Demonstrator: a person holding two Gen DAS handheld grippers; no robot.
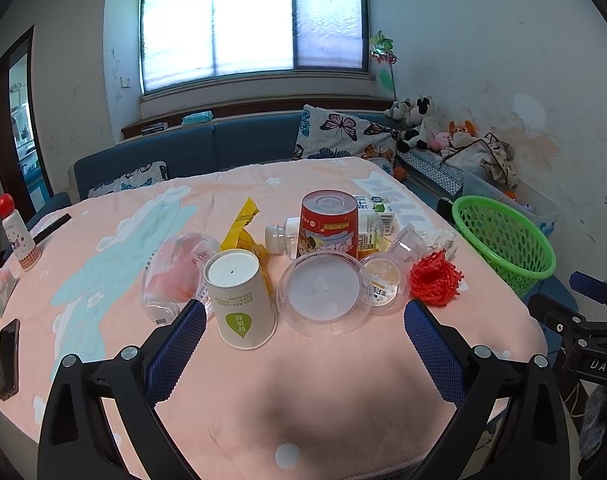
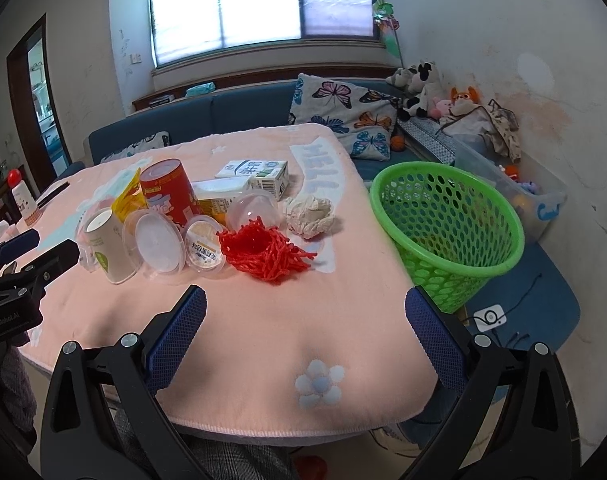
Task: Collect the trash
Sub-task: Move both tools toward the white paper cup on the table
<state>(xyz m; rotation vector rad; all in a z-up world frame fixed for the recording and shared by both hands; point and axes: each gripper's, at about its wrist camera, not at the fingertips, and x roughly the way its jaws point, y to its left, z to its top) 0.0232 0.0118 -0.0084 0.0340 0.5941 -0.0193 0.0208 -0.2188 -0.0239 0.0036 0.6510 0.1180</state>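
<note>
**Trash still heaped on the desk, basket apparently empty**

The trash sits in one cluster on the pink blanket-covered desk (image 2: 263, 340), just left of the green perforated plastic basket (image 2: 443, 232) that stands off the desk's right edge. Nearest the basket lies a crumpled white paper wad (image 2: 309, 214), and beside that a tangle of red mesh netting (image 2: 263, 252). Further from the basket come a small clear cup with an orange-and-white printed lid (image 2: 202, 250), a round clear plastic lid (image 2: 157, 242), an upturned beige paper cup with a green leaf mark (image 2: 107, 246), a red printed cylindrical can (image 2: 167, 192) standing bottom-up, a yellow foil wrapper (image 2: 129, 198), a clear plastic dome (image 2: 255, 208) and a white milk carton (image 2: 259, 172). The left wrist view adds a clear bottle with a white cap (image 1: 281, 234) lying behind the can and a crumpled clear plastic bag (image 1: 175, 276), farthest from the basket.

What shows of the basket's inside looks bare, so collection seems not yet begun; every piece is left to move.

The right gripper (image 2: 305, 304) hovers over the desk's near edge, level with the basket's base, its blue-padded fingers (image 2: 179, 332) spread wide and holding nothing. The left gripper (image 1: 305, 316) hangs low before the paper cup and clear lid, well away from the basket, fingers likewise released and empty, the cup just beside its left pad.
</note>
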